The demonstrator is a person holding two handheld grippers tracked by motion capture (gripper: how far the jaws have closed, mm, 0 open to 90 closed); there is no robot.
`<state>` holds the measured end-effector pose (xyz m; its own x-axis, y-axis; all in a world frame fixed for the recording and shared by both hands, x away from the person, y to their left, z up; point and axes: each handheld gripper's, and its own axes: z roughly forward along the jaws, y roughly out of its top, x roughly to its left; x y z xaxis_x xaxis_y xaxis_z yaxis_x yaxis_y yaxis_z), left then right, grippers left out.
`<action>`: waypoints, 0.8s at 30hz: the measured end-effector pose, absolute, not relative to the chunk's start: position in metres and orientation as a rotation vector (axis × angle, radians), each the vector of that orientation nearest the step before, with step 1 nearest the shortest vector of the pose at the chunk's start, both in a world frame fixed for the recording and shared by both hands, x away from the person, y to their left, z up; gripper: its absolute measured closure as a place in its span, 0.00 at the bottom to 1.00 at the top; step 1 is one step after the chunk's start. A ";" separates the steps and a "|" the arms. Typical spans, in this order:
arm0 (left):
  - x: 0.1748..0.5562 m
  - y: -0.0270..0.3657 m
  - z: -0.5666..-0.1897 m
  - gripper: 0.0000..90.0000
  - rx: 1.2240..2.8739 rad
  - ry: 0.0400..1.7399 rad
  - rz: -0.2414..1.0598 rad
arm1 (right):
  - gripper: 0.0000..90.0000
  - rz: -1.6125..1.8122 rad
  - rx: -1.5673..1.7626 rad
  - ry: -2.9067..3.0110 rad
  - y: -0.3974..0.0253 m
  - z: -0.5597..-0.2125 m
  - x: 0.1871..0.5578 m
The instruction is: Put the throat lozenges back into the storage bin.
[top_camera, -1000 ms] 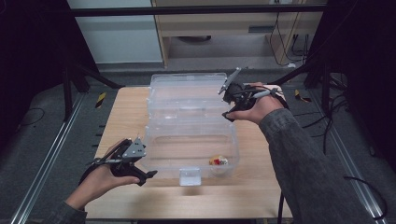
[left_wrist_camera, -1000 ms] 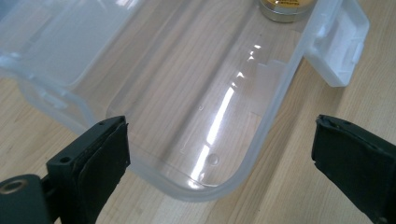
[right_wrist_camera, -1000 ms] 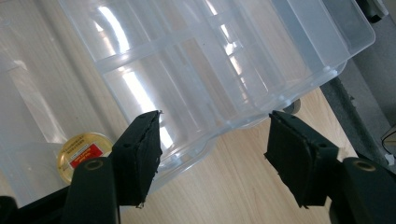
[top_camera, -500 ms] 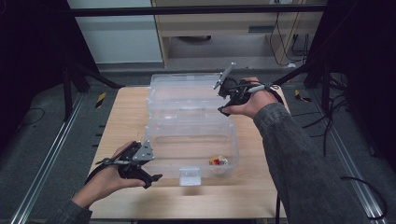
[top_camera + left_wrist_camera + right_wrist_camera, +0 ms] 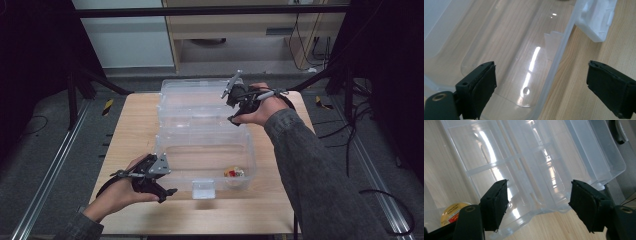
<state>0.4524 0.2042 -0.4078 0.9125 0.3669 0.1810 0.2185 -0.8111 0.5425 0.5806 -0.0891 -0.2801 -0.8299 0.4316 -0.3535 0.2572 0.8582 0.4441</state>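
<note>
Item: one clear plastic storage box [image 5: 202,160], lid [image 5: 197,97] hinged open behind it, standing mid-table [image 5: 130,120].

Handling, as judged: light, stiff, thin-walled, glossy and likely slippery; best gripped on a rim or lid edge, not a flat panel.

Contents: one small round yellow-and-red object [image 5: 234,173], in the box's front right corner. One front latch [image 5: 203,189].

Tongs, two:
- left gripper [image 5: 167,182], at the box's front left corner, jaws wide apart astride the front wall, holding nothing.
- right gripper [image 5: 233,107], over the lid's right edge, jaws wide apart, empty.
</note>
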 end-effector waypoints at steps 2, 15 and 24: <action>0.453 0.204 -0.408 0.12 2.537 0.426 0.377 | 0.36 0.525 0.504 2.587 -0.088 -0.282 0.583; 0.455 0.201 -0.412 0.35 2.583 0.381 0.344 | 0.50 0.444 0.472 2.643 -0.073 -0.306 0.604; 0.456 0.202 -0.414 0.47 2.612 0.350 0.337 | 0.56 0.422 0.445 2.652 -0.069 -0.310 0.606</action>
<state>0.4558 0.2019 -0.4140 0.9370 0.3030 0.1737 0.1848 -0.8522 0.4895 0.6057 -0.0693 -0.3096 -0.8623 0.3677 -0.3482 0.2415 0.9030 0.3554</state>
